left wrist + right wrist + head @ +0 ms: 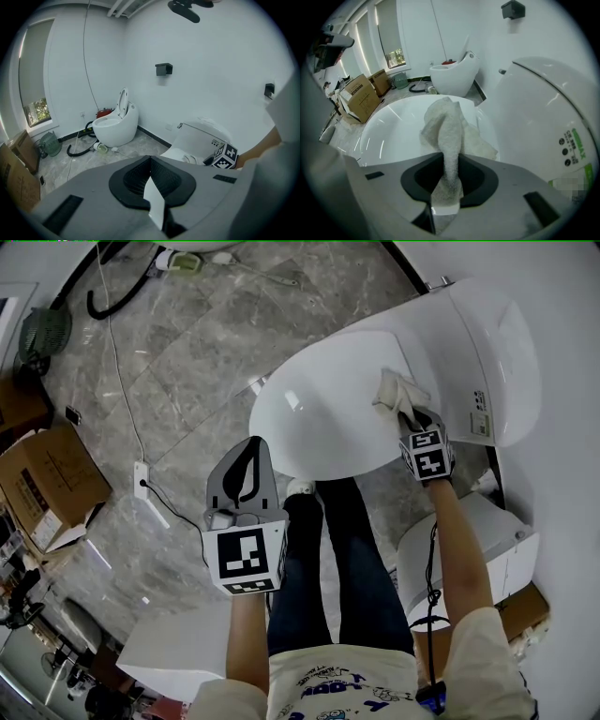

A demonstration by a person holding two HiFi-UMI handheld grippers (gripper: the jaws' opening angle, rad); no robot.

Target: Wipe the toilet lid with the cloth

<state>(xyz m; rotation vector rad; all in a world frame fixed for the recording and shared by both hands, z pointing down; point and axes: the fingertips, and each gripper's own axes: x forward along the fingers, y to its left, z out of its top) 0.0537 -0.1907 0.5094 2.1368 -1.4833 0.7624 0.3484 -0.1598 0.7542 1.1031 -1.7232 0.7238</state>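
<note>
Jaws of the right gripper pinch the white cloth, which rests bunched on the toilet lid near its rear edge. The left gripper hangs off the lid's front edge, jaws seemingly pressed together.

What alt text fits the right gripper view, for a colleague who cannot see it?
The right gripper is shut on a crumpled white cloth, whose free end rests on the glossy white closed toilet lid. The toilet's rounded white back rises at right; a second white toilet and brown cardboard boxes stand behind.
</note>
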